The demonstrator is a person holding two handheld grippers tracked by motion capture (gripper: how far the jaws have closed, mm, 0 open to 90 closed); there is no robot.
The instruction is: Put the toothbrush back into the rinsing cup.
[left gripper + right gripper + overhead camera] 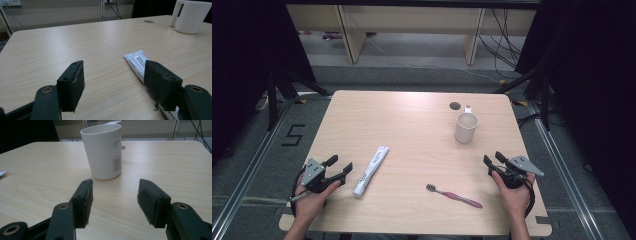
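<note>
While nothing is gripped, the left gripper [340,169] and right gripper [493,160] are rested wide open at the near edge, apparently readied; between them lie a toothbrush [455,195] and toothpaste tube [371,170], while a white cup [465,128] is stood farther back

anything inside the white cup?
From the high view, the white cup looks empty as far down as its inner wall shows. Its bottom is hidden by the rim in the right gripper view, so a small item cannot be ruled out.

White cup [103,151] beyond parted jaws
</note>
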